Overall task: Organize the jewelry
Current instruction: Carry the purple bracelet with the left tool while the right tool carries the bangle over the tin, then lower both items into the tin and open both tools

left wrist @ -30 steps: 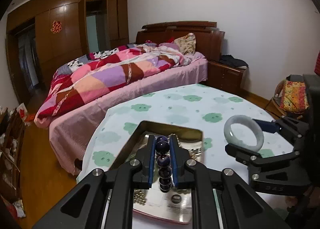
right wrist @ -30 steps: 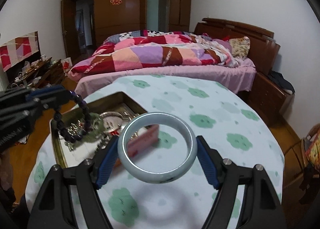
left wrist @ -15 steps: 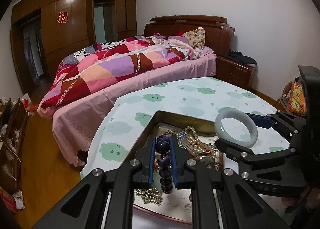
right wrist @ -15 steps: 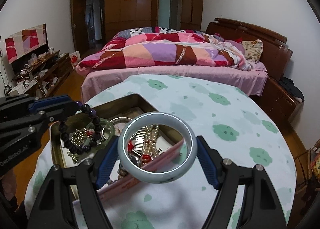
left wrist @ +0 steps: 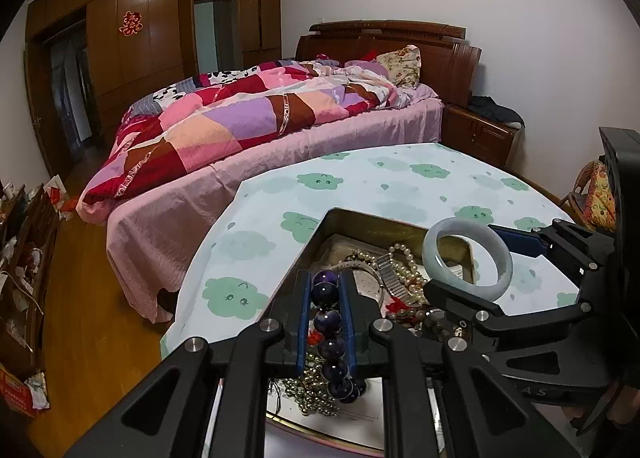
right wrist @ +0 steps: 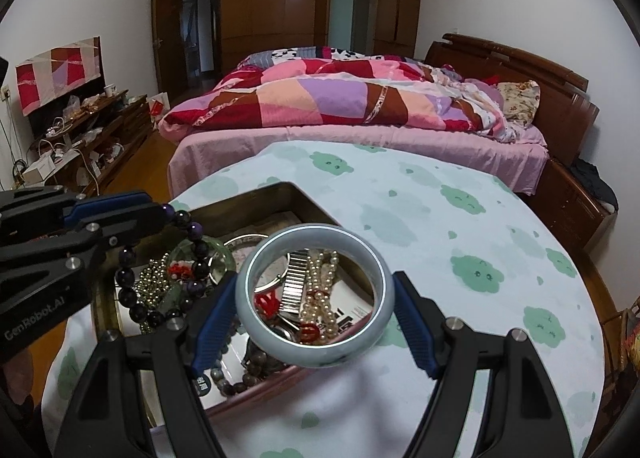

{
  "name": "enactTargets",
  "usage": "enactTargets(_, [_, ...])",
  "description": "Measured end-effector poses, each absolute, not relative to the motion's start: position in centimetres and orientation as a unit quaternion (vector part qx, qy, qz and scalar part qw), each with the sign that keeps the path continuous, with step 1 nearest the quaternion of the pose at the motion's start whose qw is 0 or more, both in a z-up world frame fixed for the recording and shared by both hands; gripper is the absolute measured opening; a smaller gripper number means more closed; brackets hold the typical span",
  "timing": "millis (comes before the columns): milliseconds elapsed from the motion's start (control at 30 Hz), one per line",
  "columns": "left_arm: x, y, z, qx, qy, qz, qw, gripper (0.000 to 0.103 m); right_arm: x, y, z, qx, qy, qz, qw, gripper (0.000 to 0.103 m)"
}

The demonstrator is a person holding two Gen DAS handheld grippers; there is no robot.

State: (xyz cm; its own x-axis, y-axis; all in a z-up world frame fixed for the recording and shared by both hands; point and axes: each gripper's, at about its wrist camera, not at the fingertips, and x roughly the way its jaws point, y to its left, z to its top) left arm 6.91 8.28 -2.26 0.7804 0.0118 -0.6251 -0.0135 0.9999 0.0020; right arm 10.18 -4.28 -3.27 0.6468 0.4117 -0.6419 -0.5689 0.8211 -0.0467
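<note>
My left gripper (left wrist: pixel 325 290) is shut on a dark purple bead bracelet (left wrist: pixel 331 332), which hangs over the metal tin (left wrist: pixel 362 218); it also shows in the right wrist view (right wrist: pixel 132 278). My right gripper (right wrist: pixel 316 298) is shut on a pale grey-green jade bangle (right wrist: pixel 280 332), held level above the tin's right part; the bangle shows in the left wrist view too (left wrist: pixel 502 258). The tin (right wrist: pixel 256 198) holds a pearl string (right wrist: pixel 320 298), a metal watch band (right wrist: pixel 294 286), gold beads (right wrist: pixel 154 278) and a green bangle (right wrist: pixel 224 258).
The tin stands on a round table with a cloud-print cloth (right wrist: pixel 460 250). A bed with a patchwork quilt (right wrist: pixel 340 98) lies just beyond the table. A nightstand (left wrist: pixel 480 134) is at the right; a low cluttered cabinet (right wrist: pixel 80 130) is at the left.
Both grippers have moved over the tin with their bracelets still held; the bangle now hangs above the tin's contents, and more of the tin's inside shows.
</note>
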Motion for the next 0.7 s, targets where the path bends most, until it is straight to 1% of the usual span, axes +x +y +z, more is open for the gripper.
enactTargets(367, [7.3,9.0,-3.5,-0.01,0.349,0.017,0.937,0.014,10.7,-3.4,-4.8,-0.127,0.343,0.286,0.885,0.078])
enactTargets(600, [7.3,9.2,-3.6,-0.012,0.354,0.024,0.935,0.014,10.6,-3.2,-4.9,-0.137,0.341,0.289,0.884,0.078])
enactTargets(633, [7.2,9.2,-3.5,-0.011,0.353,0.025,0.935,0.014,10.5,-3.2,-5.0,-0.137,0.341,0.29,0.884,0.078])
enactTargets(700, [7.1,9.1,-3.3,-0.009,0.351,0.027,0.936,0.02,10.5,-3.3,-5.0,-0.137,0.339,0.289,0.885,0.078])
